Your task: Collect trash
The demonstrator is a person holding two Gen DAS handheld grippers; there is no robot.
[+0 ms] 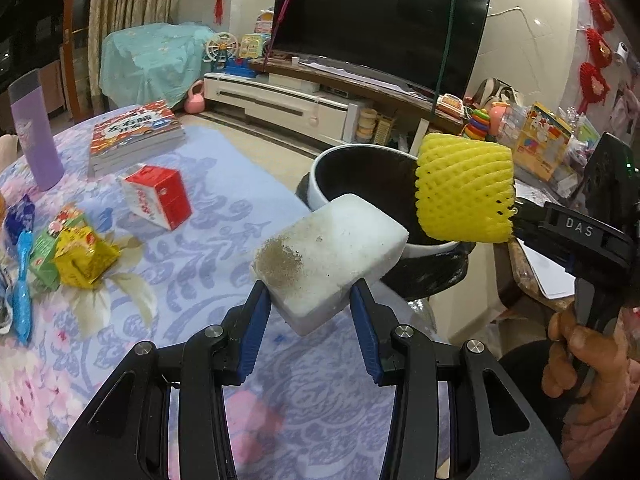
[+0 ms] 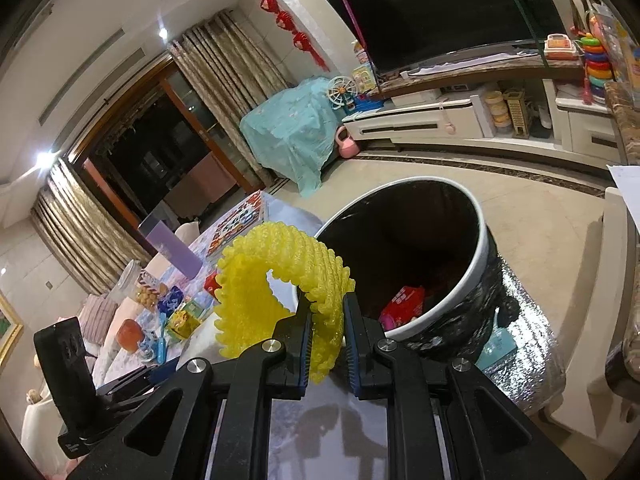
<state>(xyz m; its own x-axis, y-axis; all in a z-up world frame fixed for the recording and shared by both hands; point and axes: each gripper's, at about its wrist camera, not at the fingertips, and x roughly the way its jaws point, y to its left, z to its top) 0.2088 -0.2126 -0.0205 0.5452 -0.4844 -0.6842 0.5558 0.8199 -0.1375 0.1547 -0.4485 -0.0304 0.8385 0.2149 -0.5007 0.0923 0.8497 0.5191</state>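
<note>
My left gripper (image 1: 311, 292) is shut on a dirty white foam block (image 1: 332, 258) and holds it above the floral table, close to the trash bin (image 1: 320, 184). My right gripper (image 2: 325, 304) is shut on a yellow foam fruit net (image 2: 276, 284), which it holds next to the bin's rim (image 2: 482, 240); the net also shows in the left wrist view (image 1: 464, 188) over the bin. The bin is black inside with a white rim and has a red wrapper (image 2: 404, 304) at the bottom.
On the floral tablecloth (image 1: 208, 280) lie a red-and-white carton (image 1: 158, 196), yellow and green wrappers (image 1: 76, 260), a blue wrapper (image 1: 22, 300), books (image 1: 136, 132) and a purple bottle (image 1: 34, 132). A TV (image 1: 380, 24) and cabinet stand behind.
</note>
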